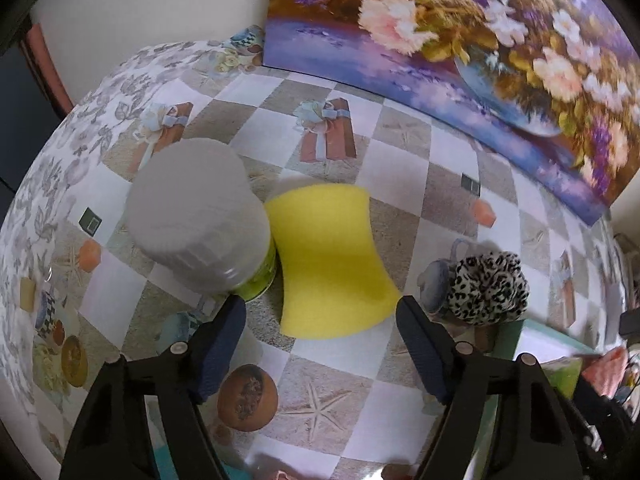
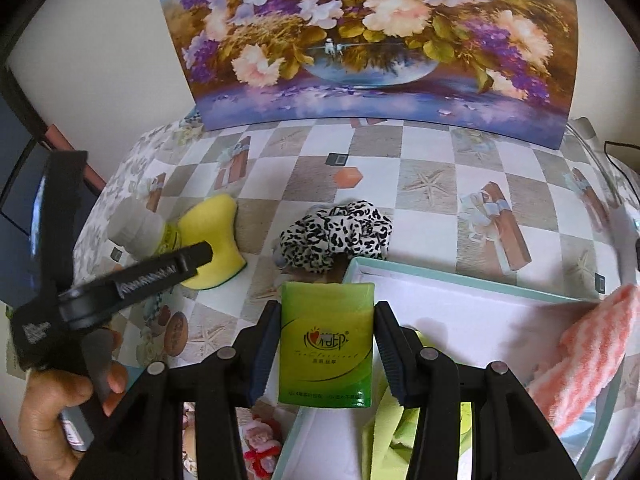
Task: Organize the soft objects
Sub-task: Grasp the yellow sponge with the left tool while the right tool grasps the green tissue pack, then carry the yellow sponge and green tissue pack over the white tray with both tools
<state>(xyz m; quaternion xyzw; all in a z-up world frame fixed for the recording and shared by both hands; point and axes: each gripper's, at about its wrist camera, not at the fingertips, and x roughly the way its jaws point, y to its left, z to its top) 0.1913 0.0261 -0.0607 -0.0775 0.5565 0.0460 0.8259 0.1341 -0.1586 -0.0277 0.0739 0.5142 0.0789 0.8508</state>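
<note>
**A:** What is the right gripper (image 2: 327, 344) doing?

**B:** Its two dark blue pads (image 2: 264, 350) are clamped on the sides of a flat green tissue packet with printed lettering (image 2: 327, 336). The packet stands upright between them, over the near left corner of a shallow white box with a pale teal rim (image 2: 460, 278).

**A:** Anything in that box?

**B:** A pink-and-white striped fluffy cloth (image 2: 592, 352) lies draped over its right side, and a piece of lime-green fabric (image 2: 396, 432) sits at the near edge, partly behind the gripper's arm.

**A:** And the left gripper (image 1: 320, 312)?

**B:** Its jaws are spread wide with nothing between the pads. It hangs over the near end of a yellow foam sponge with curved-in sides (image 1: 328, 260), which lies flat on the checked tablecloth with printed starfish and gift boxes (image 1: 404, 168). From the right wrist camera, one black finger of the left gripper (image 2: 188, 260) crosses in front of that sponge (image 2: 214, 236), and the person's left hand (image 2: 60, 404) grips the handle.

**A:** What lies beside the sponge?

**B:** On its left, touching or nearly so, a jar with a white ribbed lid and a yellow-green label (image 1: 200, 216) lies on its side. To the right, well apart from the sponge, a black-and-white leopard-print fabric scrunchie (image 1: 488, 288) rests on the cloth just beside the box's far left corner.

**A:** And behind it all?

**B:** A large painting of pink and purple flowers in a blue bowl (image 2: 372, 40) leans against the wall.
</note>
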